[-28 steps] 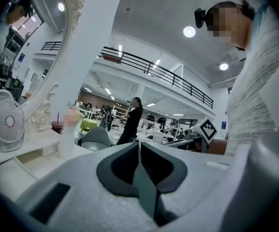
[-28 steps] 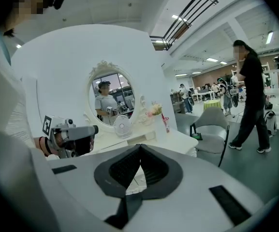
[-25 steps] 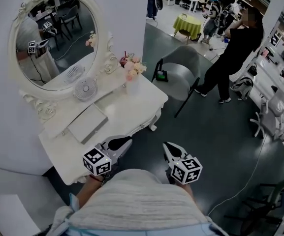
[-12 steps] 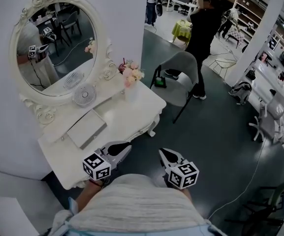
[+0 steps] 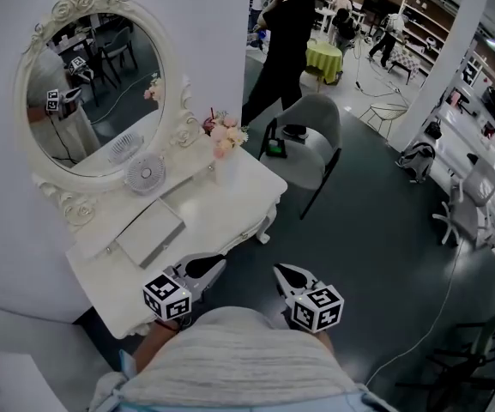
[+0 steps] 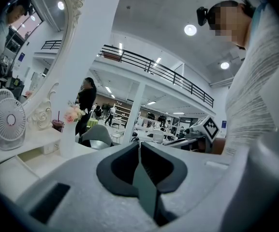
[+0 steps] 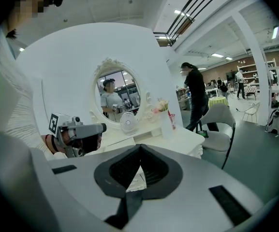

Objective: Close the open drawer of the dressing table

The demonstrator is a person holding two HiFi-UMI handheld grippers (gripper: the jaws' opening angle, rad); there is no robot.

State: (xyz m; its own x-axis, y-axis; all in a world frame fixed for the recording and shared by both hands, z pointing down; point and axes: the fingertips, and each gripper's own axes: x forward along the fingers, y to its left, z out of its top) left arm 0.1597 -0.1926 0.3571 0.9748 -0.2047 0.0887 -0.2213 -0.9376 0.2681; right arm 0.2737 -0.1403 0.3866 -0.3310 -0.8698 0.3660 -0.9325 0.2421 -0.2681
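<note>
While both tools were held close in front of the person's body, the head view showed the left gripper (image 5: 215,263) with its tip at the front edge of the white table (image 5: 238,200). The right gripper (image 5: 280,271) was just beside it, over the dark floor (image 5: 359,230). The table stood ahead and to the left of both tools. On it, past the left gripper's tip, lay a flat box (image 5: 150,230), then a fan (image 5: 144,174) and flowers (image 5: 226,134), with a round mirror (image 5: 93,93) behind them. The drawer could not be made out from up there. A grey chair (image 5: 316,136) stood past the table's far end, and a person (image 5: 281,41) in black was beyond it.

From the left gripper view, its jaws were pressed together with nothing between them. The fan and flowers were off to the left of the tip, and the right gripper was off to the right.

From the right gripper view, its jaws also met at the tips and pinched nothing. The left gripper was to its left, with the table and mirror ahead.
</note>
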